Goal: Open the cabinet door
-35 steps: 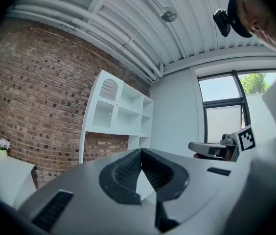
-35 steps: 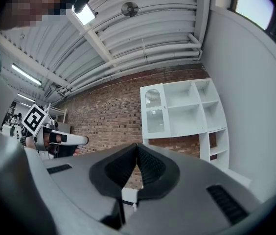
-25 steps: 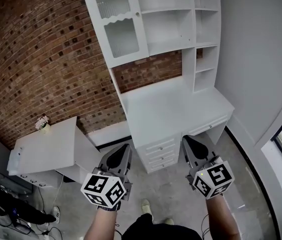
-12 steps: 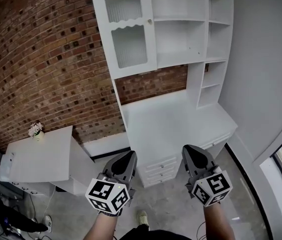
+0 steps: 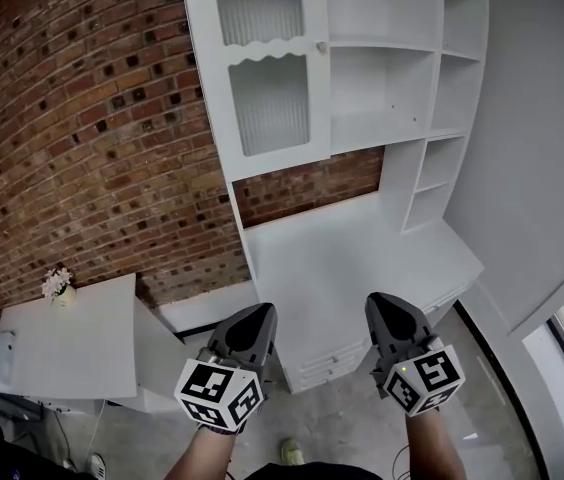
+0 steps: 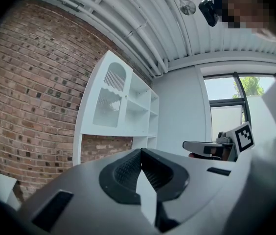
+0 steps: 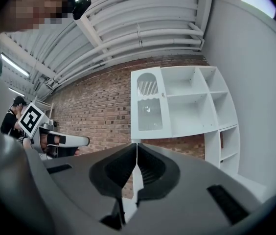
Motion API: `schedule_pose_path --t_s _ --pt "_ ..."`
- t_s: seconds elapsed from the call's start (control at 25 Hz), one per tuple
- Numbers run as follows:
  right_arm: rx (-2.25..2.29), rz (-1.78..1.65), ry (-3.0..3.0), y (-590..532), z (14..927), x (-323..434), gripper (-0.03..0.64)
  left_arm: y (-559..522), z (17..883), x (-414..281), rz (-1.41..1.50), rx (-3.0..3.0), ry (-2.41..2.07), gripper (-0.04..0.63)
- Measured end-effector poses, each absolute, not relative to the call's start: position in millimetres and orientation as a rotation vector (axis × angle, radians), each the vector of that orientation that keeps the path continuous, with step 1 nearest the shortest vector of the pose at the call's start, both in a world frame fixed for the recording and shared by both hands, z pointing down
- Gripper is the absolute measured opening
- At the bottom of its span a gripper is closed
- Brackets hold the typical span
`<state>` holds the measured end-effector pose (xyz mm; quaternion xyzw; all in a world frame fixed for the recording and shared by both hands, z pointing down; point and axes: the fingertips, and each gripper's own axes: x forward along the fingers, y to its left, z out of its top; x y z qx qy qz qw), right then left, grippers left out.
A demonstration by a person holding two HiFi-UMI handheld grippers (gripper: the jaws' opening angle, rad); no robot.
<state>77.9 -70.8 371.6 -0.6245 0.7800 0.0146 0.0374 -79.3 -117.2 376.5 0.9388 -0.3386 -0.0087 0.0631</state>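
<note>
A white hutch stands against the brick wall, and its cabinet door point(image 5: 267, 68) with ribbed glass panes is closed, a small knob point(image 5: 321, 46) at its right edge. The same door shows in the left gripper view point(image 6: 109, 98) and the right gripper view point(image 7: 150, 109). My left gripper point(image 5: 259, 318) and right gripper point(image 5: 377, 306) are held side by side, level, well short of the hutch, pointing towards it. Both are shut with nothing between the jaws.
Open shelves point(image 5: 382, 58) fill the hutch right of the door, above a white desk top point(image 5: 352, 243) with drawers point(image 5: 322, 363). A low white table point(image 5: 62, 343) with a small flower pot point(image 5: 59, 286) stands at left. A grey wall point(image 5: 542, 168) closes the right side.
Both grippers have moved forward together towards the hutch, staying shut. The cabinet door now looks larger and nearer in the head view.
</note>
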Motion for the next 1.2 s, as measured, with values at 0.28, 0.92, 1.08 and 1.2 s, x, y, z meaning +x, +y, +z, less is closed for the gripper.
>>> schedule_pose_path --t_s 0.28,0.92,1.08,1.2 --pt "-1.959 0.070 2.370 -119.6 369.1 76.5 0.005 -166.1 383.0 -80.1 -0.031 2.840 -0.978 0.006" --pt "-1.754 0.185 2.504 -281.1 344.2 122.8 0.006 -284.9 370.3 -37.4 -0.057 2.781 -1.209 0.006" --pt "-1.685 0.205 2.553 -322.1 335.1 137.7 0.006 -313.7 363.4 -22.2 -0.061 2.752 -1.276 0.006" --pt "-1.648 0.224 2.560 -347.8 325.3 150.0 0.006 -331.4 362.0 -10.8 -0.056 2.737 -1.312 0.006"
